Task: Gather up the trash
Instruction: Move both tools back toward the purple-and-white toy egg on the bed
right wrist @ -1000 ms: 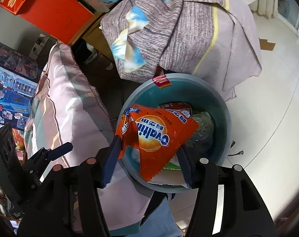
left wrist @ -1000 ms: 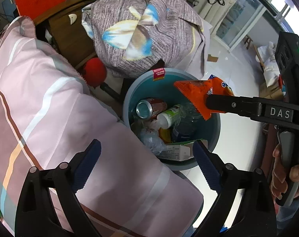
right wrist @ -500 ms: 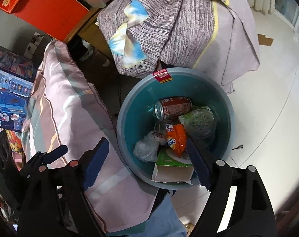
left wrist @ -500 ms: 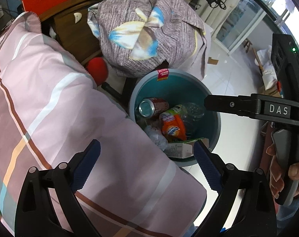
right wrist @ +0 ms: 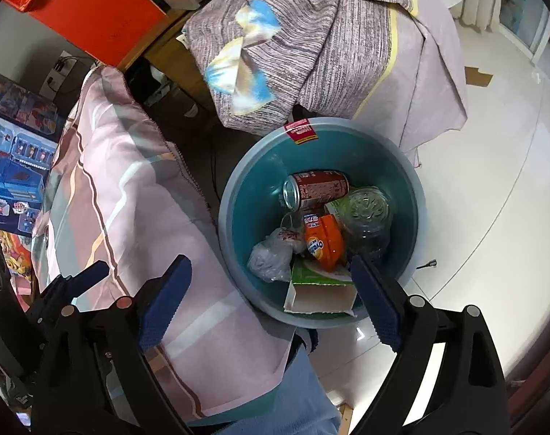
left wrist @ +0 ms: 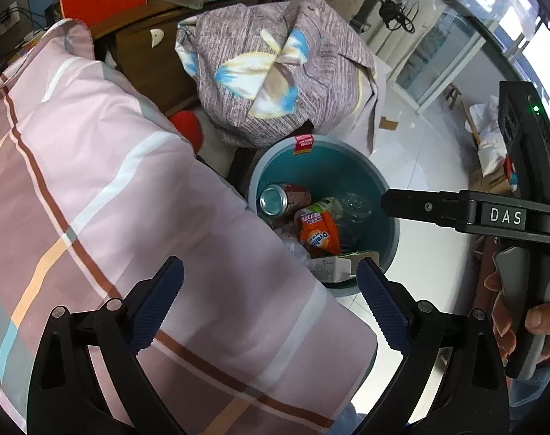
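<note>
Presently the right claw [right wrist: 267,297] hangs above the teal bin [right wrist: 235,195], jaws opening wide, nothing between them. Orange Ovaltine packet [right wrist: 324,241] lies inside the bin, resting among a red can [right wrist: 316,186], a clear plastic bottle [right wrist: 367,214], a crumpled plastic bag [right wrist: 271,255] and a green-and-white carton [right wrist: 320,290]. Left claw [left wrist: 269,302] also wide and empty, over the pink striped bedding [left wrist: 93,188] just beside the bin. A hand [left wrist: 514,315] grips the right claw's handle.

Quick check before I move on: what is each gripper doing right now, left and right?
Left gripper: open, holding nothing.
Right gripper: jaws opening, nothing between them; the orange Ovaltine packet lies in the teal bin.
</note>
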Demonstrator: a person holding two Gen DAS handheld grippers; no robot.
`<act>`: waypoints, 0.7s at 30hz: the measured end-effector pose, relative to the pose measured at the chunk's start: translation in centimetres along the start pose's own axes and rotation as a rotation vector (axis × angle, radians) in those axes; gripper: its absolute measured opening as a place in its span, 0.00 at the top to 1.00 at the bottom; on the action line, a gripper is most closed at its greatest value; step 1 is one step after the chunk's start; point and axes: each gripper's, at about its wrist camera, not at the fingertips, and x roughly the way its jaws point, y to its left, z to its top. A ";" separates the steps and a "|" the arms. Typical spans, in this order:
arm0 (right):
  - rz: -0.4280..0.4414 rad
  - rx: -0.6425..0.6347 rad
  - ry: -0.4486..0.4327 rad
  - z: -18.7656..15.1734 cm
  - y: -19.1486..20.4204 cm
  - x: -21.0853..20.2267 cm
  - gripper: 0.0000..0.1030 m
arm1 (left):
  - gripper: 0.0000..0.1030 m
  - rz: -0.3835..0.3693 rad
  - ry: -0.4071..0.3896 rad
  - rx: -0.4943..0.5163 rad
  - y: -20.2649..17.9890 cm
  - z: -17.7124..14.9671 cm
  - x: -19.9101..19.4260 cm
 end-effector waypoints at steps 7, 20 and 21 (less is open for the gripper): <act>-0.014 -0.013 0.002 -0.9 1.4 -0.8 0.16 | 0.06 -0.004 -0.036 -0.015 0.9 -1.0 -1.9; -0.049 -0.016 -0.012 -2.8 3.5 -2.1 0.16 | 0.05 -0.019 -0.100 -0.060 3.6 -3.5 -5.6; -0.053 -0.019 -0.012 -3.0 3.8 -2.2 0.16 | 0.05 -0.019 -0.103 -0.063 3.7 -3.6 -5.7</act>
